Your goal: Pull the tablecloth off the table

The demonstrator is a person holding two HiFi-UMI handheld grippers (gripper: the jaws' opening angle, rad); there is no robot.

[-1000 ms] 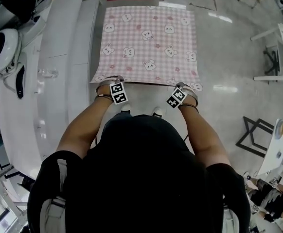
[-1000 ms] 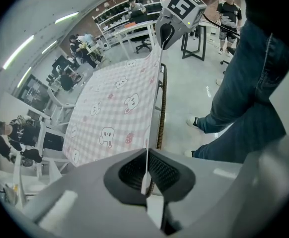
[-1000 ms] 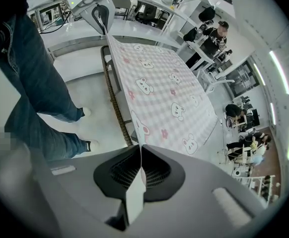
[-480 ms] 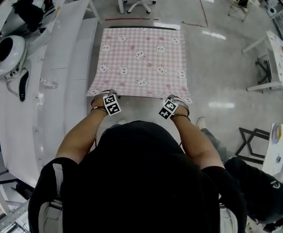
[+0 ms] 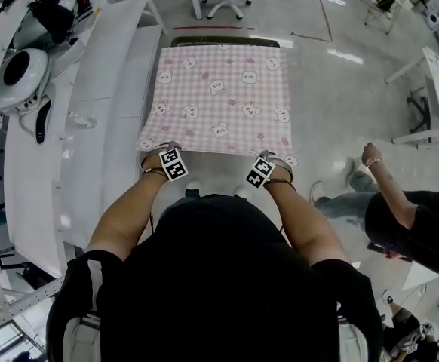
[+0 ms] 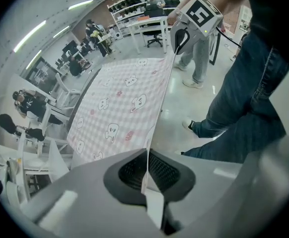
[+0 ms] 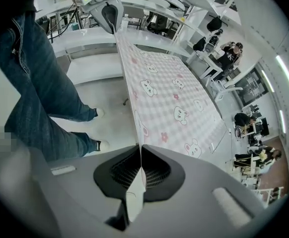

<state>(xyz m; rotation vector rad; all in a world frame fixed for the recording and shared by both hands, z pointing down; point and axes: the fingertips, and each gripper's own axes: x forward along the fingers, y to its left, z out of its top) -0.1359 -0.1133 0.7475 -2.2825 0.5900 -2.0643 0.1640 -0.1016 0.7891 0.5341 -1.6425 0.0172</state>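
Tablecloth (image 5: 223,93): pink check with animal print, spread flat over the table (image 5: 219,42). Left gripper (image 6: 147,172): jaws pressed together, pinching the cloth's near-left corner. Right gripper (image 7: 140,168): jaws pressed together, pinching the near-right corner.

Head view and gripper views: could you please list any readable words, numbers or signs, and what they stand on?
None readable.
Tablecloth: animal faces and flowers, no words.
Left gripper and right gripper: cubes bear square black-and-white markers, no letters.
Anything farther off: too small to read.

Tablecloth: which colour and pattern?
The tablecloth has pink-white checks with cartoon animals; head view shows best.
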